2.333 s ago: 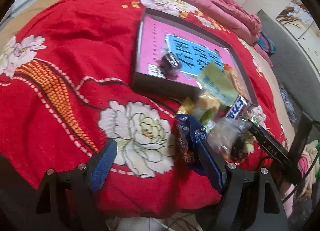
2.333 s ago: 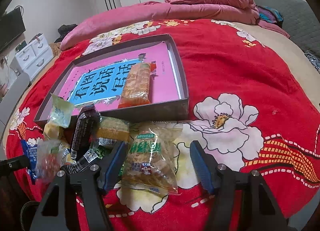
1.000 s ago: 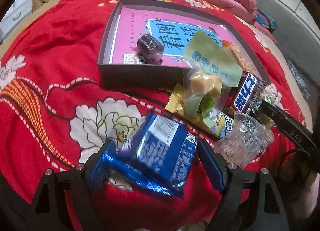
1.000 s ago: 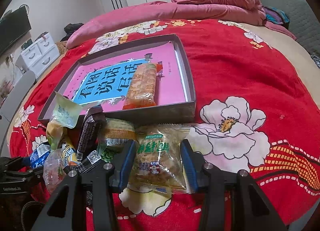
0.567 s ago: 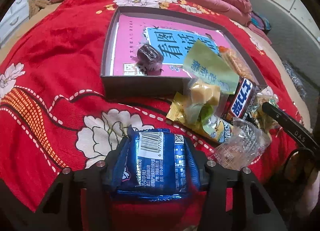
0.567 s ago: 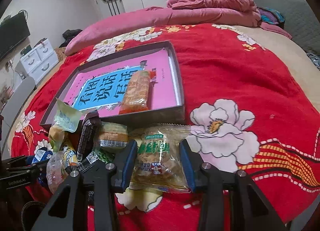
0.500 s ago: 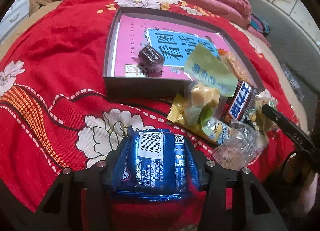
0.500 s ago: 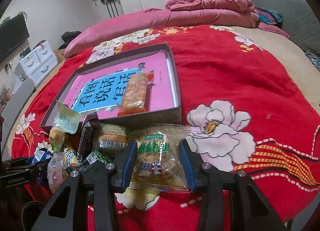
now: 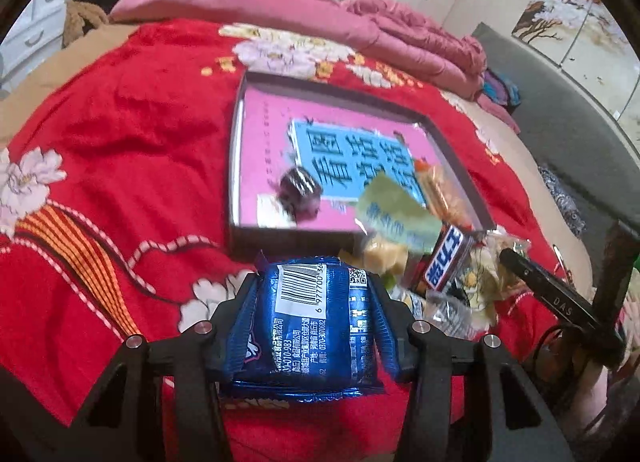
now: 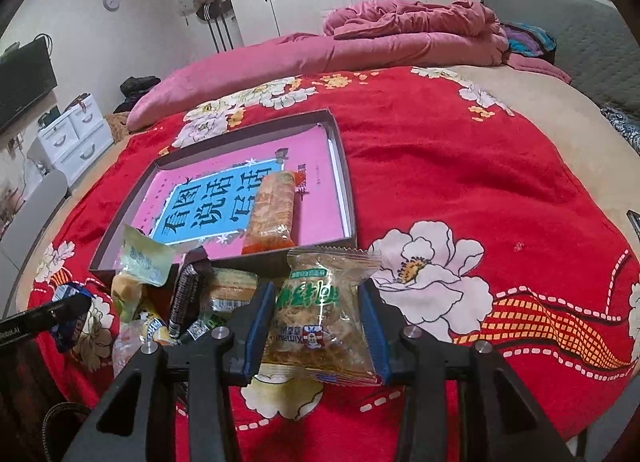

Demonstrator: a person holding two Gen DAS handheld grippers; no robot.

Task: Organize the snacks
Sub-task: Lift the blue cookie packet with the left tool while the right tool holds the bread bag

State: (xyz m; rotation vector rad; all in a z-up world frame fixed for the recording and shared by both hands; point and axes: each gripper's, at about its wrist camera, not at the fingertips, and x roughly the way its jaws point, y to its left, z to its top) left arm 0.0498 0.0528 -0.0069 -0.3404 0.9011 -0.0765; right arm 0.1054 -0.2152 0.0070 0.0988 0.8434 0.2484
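My left gripper is shut on a blue snack packet and holds it above the red blanket, short of the tray. My right gripper is shut on a clear packet with green print, lifted in front of the tray's near wall. The dark shallow tray holds a pink and blue book, an orange cracker pack and, in the left wrist view, a dark wrapped candy. A pile of loose snacks lies just outside the tray's near edge.
The tray sits on a bed with a red flowered blanket. Pink bedding is bunched at the far side. White drawers stand at the left. The bed's edge is close beneath both grippers.
Both grippers closed on their packets: the left on the blue one, the right on the green-print one. Since then both have lifted and the views have tilted up toward the tray.
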